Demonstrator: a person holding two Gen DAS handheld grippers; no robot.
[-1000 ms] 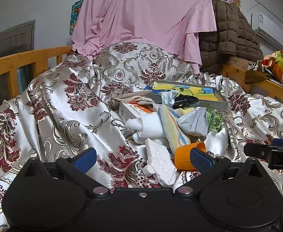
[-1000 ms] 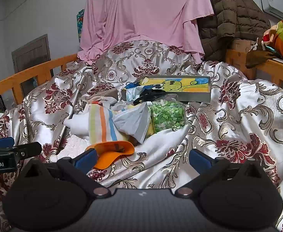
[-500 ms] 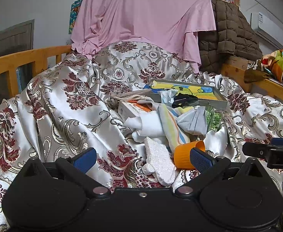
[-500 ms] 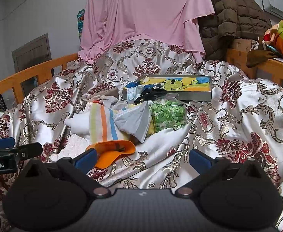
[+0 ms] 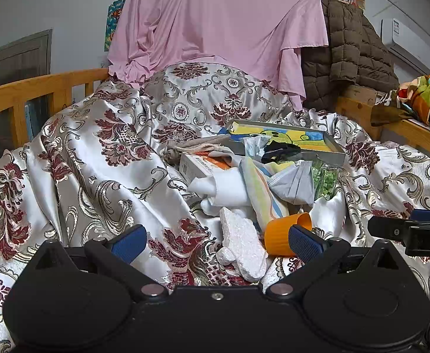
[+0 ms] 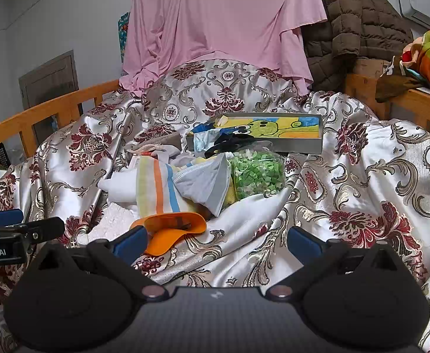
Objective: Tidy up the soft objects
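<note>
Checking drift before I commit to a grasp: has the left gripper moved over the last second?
No. In the left wrist view, the left gripper holds its place: the orange cup sits by its right finger and the white foam piece between the open jaws, as before.

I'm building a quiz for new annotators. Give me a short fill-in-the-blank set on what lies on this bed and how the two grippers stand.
1. The soft cup lying near the right gripper is coloured ____.
2. The clear bag holds small ____ pieces.
3. The fingers of the left gripper are spread ____, holding nothing.
4. The striped cloth lies to the ____ of the clear bag in the right wrist view.

Missing words: orange; green; open; left
</note>
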